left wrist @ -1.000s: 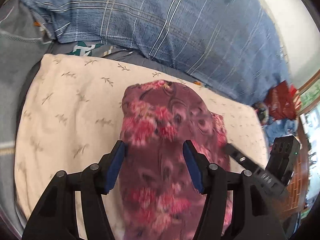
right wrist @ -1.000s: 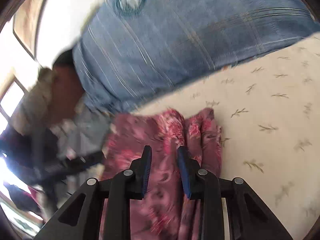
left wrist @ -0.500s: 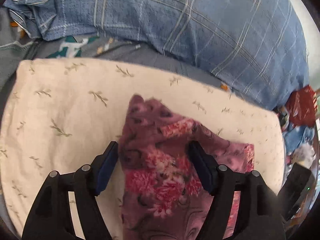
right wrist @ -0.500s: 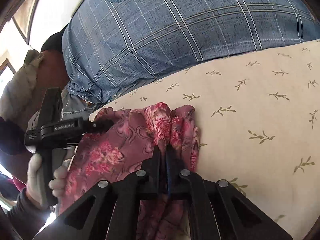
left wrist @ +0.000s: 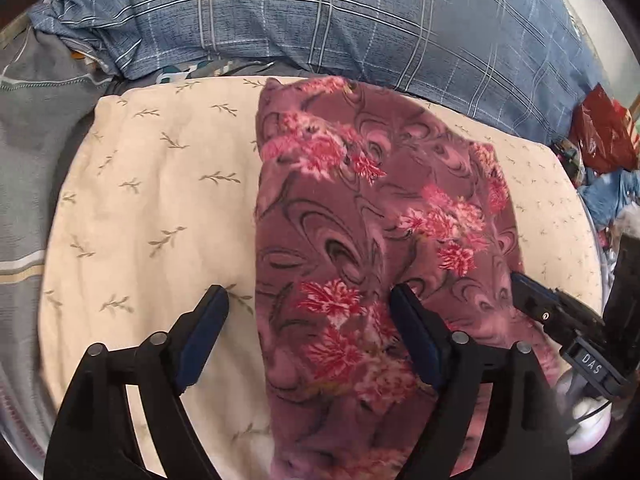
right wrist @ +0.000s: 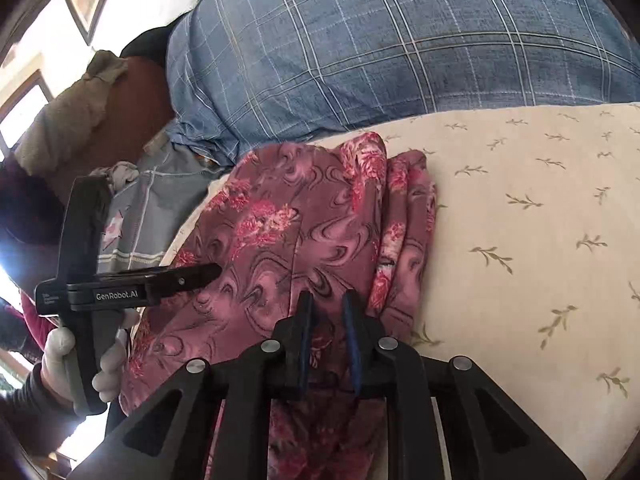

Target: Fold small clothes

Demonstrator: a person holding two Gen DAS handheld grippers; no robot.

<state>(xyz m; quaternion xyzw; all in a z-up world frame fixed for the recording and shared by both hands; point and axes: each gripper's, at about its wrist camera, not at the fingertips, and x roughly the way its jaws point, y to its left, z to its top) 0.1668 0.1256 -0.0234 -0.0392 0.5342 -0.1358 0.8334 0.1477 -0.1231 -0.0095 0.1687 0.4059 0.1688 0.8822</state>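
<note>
The garment (left wrist: 372, 248), a maroon floral piece, lies folded into a long strip on the cream pillow (left wrist: 152, 208), running from the near edge toward the blue plaid bedding (left wrist: 360, 16) at the far side. In the right wrist view its right edge shows several stacked layers (right wrist: 408, 232), so at least one lengthwise fold looks done. The far end sits square-ish against the pillow's far edge, touching or just short of the plaid.

The left claw (left wrist: 308, 340) is spreading its jaws wide; the left finger stands over bare pillow, the right finger over the cloth, and neither pad presses on the fabric. It looks to have let go after laying a fold.

The right claw (right wrist: 327, 320) stands narrow but its jaws are opening, with cloth showing in the gap between them; whether the pads pinch that cloth or are just clear of it is hard to tell. In the left wrist view its tip (left wrist: 532, 292) sits at the garment's right edge.

Judged from this, the lengthwise folding is mostly finished. What seems left is a crosswise fold or two to shorten the strip, and some smoothing of the wrinkled near end.
</note>
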